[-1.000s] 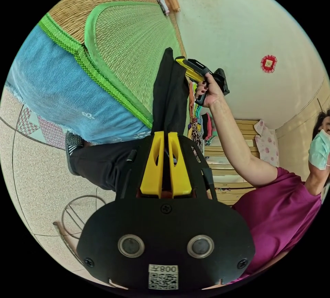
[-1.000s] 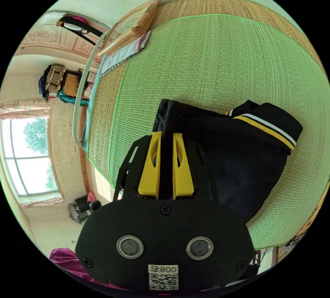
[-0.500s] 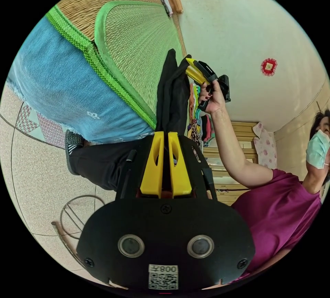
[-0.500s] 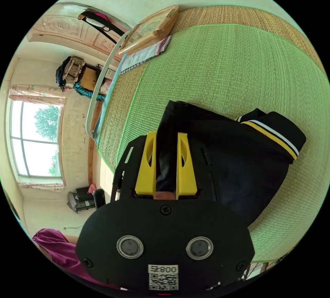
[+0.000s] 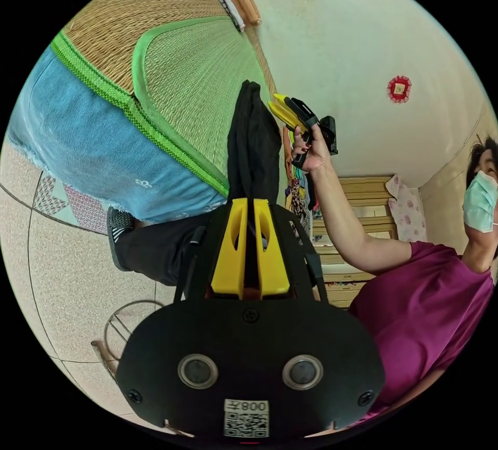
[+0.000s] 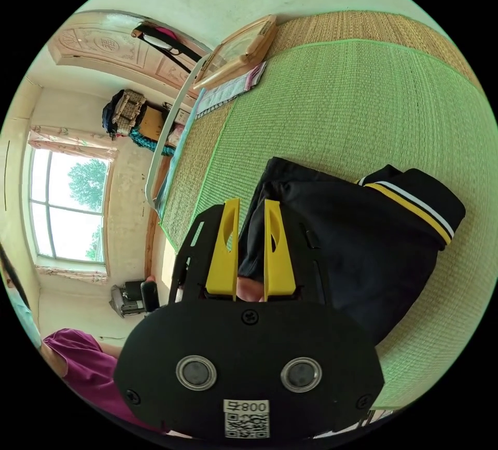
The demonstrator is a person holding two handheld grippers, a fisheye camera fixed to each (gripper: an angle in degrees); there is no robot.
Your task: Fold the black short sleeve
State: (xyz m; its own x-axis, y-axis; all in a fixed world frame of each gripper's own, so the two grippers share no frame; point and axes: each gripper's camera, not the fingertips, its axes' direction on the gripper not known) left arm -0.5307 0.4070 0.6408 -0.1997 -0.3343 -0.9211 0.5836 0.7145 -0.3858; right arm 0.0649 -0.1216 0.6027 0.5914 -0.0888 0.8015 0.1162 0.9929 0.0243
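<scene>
Mid-frame in the left gripper view, my left gripper point(image 5: 248, 206) is clamped on the black shirt point(image 5: 252, 144), cloth running up from between both jaws. Just right of it, my right gripper point(image 5: 284, 107) sits in my hand point(image 5: 310, 151). Over in the right gripper view, those jaws are parted, shirt edge between them, rest spread right over the green mat point(image 6: 332, 102).

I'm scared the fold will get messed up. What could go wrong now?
1. The right gripper has opened and the shirt is not pinched between its jaws, while the left gripper is shut on the cloth. Pulling with the left one alone could drag the fold crooked.
2. The shirt lies close to the edge of the green mat, so a tug may slide part of it off.
</scene>
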